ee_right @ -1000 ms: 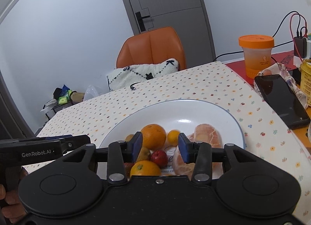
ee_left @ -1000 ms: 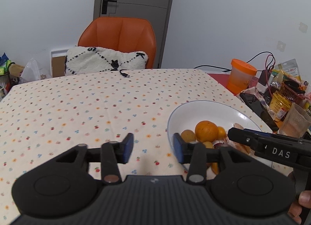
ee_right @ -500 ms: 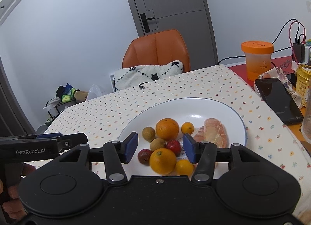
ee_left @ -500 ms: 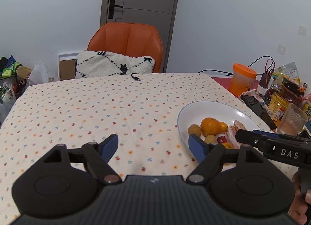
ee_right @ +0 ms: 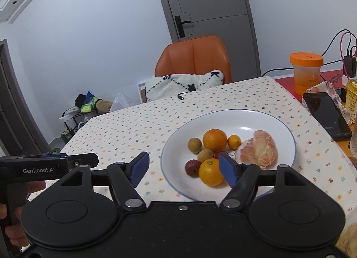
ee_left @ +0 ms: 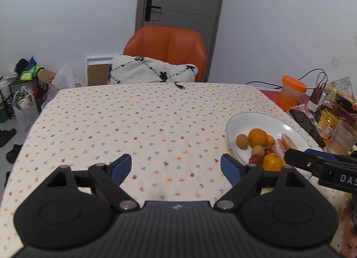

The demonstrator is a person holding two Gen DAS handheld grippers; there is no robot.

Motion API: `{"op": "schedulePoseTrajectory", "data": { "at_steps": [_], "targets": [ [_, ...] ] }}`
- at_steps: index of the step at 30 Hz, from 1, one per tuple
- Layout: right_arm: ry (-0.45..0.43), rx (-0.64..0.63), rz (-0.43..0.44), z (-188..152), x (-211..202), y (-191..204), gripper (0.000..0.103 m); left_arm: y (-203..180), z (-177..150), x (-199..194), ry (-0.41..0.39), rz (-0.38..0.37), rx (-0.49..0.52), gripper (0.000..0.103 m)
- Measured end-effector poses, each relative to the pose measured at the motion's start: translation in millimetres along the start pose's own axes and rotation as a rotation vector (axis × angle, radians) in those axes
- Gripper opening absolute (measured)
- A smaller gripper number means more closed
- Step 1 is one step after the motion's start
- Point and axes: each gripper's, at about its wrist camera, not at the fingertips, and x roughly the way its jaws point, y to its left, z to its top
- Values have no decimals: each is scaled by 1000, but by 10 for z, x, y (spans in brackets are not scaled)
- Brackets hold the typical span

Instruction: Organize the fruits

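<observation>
White plate [ee_right: 279,124], centre-right of the right wrist view, on a dotted tablecloth [ee_left: 133,119]: two oranges [ee_right: 214,139], small yellow citrus, peeled citrus segments [ee_right: 258,149], brown and red small fruits. Left gripper [ee_left: 176,168]: fingers wide apart, empty, lower frame. Right gripper [ee_right: 183,168]: fingers apart, empty, over the plate's near rim.

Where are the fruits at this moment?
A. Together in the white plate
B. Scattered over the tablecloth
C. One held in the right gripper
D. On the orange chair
A: the oranges, peeled citrus and small fruits all lie in the white plate; both the right gripper and the left gripper are open and empty.
</observation>
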Motion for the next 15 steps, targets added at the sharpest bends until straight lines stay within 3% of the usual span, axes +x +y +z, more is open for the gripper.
{"op": "schedulePoseTrajectory", "data": {
  "at_steps": [8, 15],
  "targets": [
    [1, -14, 25, -59, -86, 86, 94, 132, -108, -173, 0, 46, -42, 93],
    [11, -43, 38, -120, -170, 154, 103, 223, -226, -337, -12, 87, -81, 103]
  ]
}}
